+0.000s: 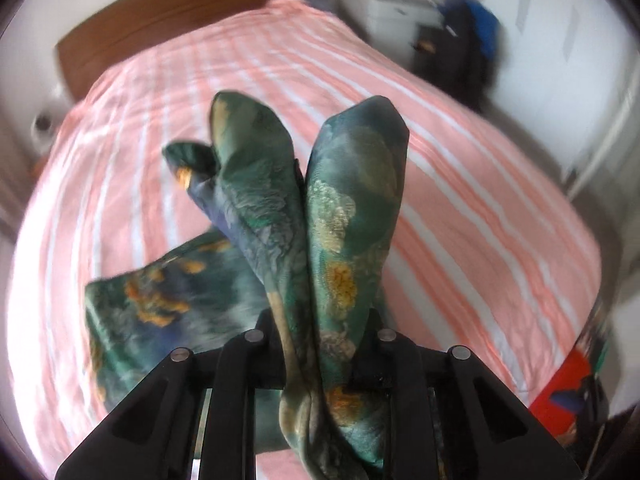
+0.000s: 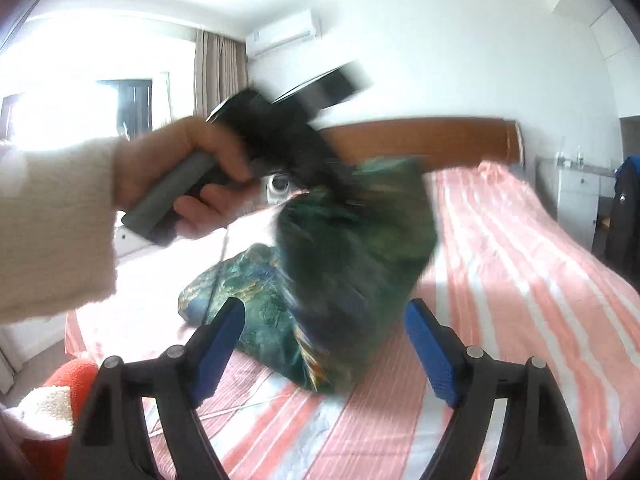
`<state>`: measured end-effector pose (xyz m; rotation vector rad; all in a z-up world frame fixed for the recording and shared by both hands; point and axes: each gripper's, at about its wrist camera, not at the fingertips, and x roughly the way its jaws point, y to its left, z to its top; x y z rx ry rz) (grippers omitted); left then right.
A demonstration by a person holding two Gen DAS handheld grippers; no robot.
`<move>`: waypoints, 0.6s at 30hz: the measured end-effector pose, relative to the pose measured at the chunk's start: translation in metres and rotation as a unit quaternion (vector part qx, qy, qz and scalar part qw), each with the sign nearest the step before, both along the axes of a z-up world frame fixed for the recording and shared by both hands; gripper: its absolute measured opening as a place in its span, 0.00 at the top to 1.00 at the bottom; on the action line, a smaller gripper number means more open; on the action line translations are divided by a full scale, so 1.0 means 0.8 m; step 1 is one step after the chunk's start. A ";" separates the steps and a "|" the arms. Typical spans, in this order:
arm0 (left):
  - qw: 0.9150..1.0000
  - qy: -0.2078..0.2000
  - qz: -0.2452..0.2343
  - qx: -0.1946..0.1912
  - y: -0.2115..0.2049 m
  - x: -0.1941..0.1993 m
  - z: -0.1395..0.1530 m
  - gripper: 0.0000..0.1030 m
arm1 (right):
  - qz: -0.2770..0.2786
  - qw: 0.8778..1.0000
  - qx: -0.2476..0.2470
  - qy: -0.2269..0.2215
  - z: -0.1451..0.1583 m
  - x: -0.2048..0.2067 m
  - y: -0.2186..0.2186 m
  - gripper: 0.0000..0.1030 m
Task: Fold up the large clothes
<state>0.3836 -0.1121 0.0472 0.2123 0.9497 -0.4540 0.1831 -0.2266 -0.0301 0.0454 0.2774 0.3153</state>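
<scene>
Your left gripper (image 1: 316, 360) pinches a bunch of the green cloth (image 2: 320, 320), rest trailing on the near-left bed (image 2: 520, 280), while your right gripper (image 2: 324, 344) gapes w/ nothing held, so a one-point lift may twist it & spoil the fold.

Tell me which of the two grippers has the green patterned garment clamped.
The left gripper: it is shut on the green garment, which drapes over its fingers. The right gripper is open, blue pads apart, nothing between them.
</scene>
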 end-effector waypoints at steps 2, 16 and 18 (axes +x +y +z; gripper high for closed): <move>0.999 0.003 0.031 -0.029 0.055 0.014 -0.002 0.81 | -0.009 1.000 -0.006 0.017 -0.010 0.003 -0.007 0.21; 0.956 0.048 0.215 -0.193 0.355 0.019 -0.143 0.78 | 0.049 0.994 -0.042 0.092 -0.002 0.155 0.048 0.21; 0.948 0.056 0.220 -0.225 0.374 0.017 -0.164 0.78 | 0.068 0.993 -0.039 0.092 0.019 0.194 0.077 0.21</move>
